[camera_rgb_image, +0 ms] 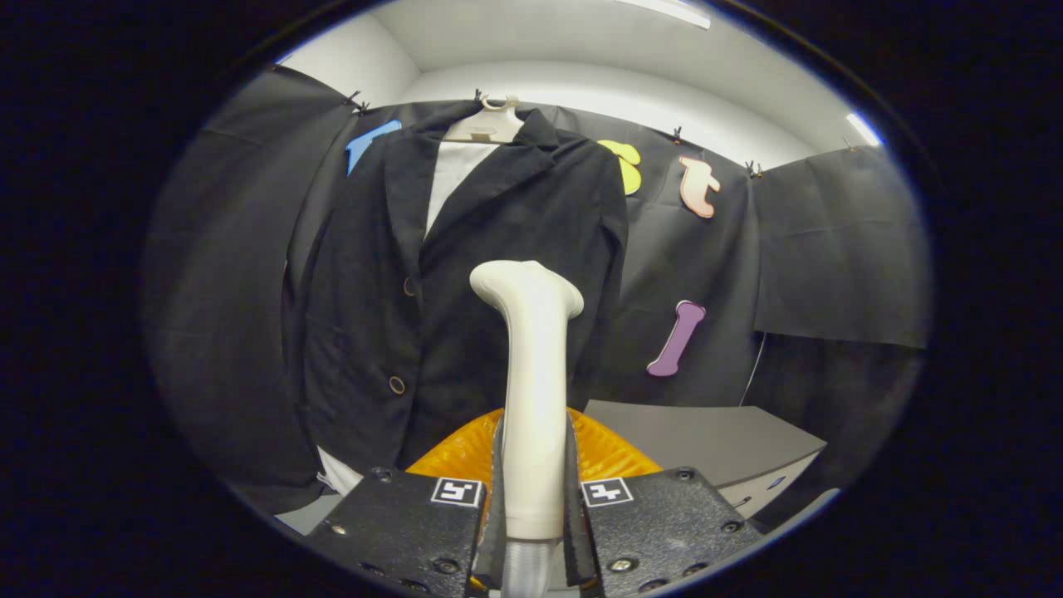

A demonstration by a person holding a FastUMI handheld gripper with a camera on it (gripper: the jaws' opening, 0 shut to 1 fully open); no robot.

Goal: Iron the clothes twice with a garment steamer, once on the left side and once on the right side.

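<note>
A dark blazer point(465, 274) over a white shirt hangs on a pale hanger point(490, 120) against the booth's black wall. My gripper point(534, 490) is shut on the handle of a cream garment steamer point(531, 374), which stands upright between the fingers. The steamer's head point(525, 286) is in front of the blazer's right front panel, around mid-chest height; whether it touches the cloth I cannot tell. A ribbed hose point(525, 573) leaves the bottom of the handle.
An orange ribbed object point(610, 453) lies just behind the fingers. A grey table or cabinet top point(706, 440) stands to the right, below the wall. The blazer's lower white hem point(336, 473) hangs to the left of the fingers.
</note>
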